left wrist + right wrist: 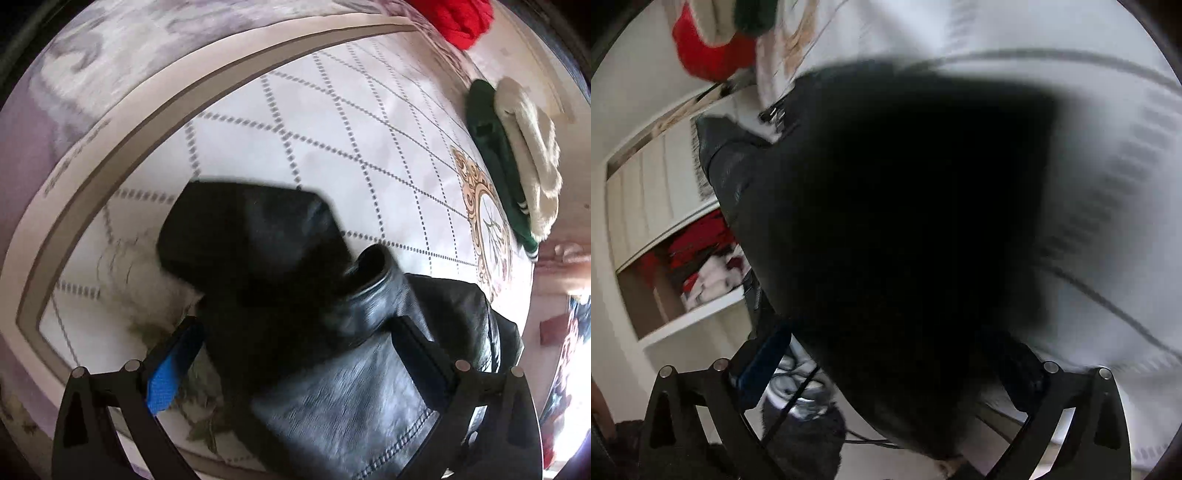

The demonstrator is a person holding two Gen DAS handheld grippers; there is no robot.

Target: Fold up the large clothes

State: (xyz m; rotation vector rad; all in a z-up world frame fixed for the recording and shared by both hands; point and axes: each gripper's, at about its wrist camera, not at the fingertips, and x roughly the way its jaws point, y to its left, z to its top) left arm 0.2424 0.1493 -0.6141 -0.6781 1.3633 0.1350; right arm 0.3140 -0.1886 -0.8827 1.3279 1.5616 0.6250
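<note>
1. A black leather jacket point(332, 332) is seen draped over the quilted bed point(332, 129), part lifted; a cuff or collar roll sticks up near the middle of the left wrist view. In the right wrist view the jacket point(905, 221) fills most of the frame, blurred, so detail there can't be read.
2. The left gripper point(295, 336) is held w/ fingers spread wide either side of the leather. The fabric lies between them, but a real pinch isn't shown; it looks loose, not clamped.
3. The right gripper point(886, 350) is also seen w/ fingers apart and the jacket between and over them. Whether anything is pinched can't be told: too dark, too much blur.
4. Step judged: a section is being carried over for a fold. For a good result, both edges should be gripped at a seam, not mid-panel, since leather is stiff and slippery.
5. Both sides should be kept level and lowered together, so the fold line lands straight.
6. Other clothes, a green and cream piece point(517, 166) and a red piece point(461, 22), lie well apart at the bed's far edge; the fold should be kept off them.
</note>
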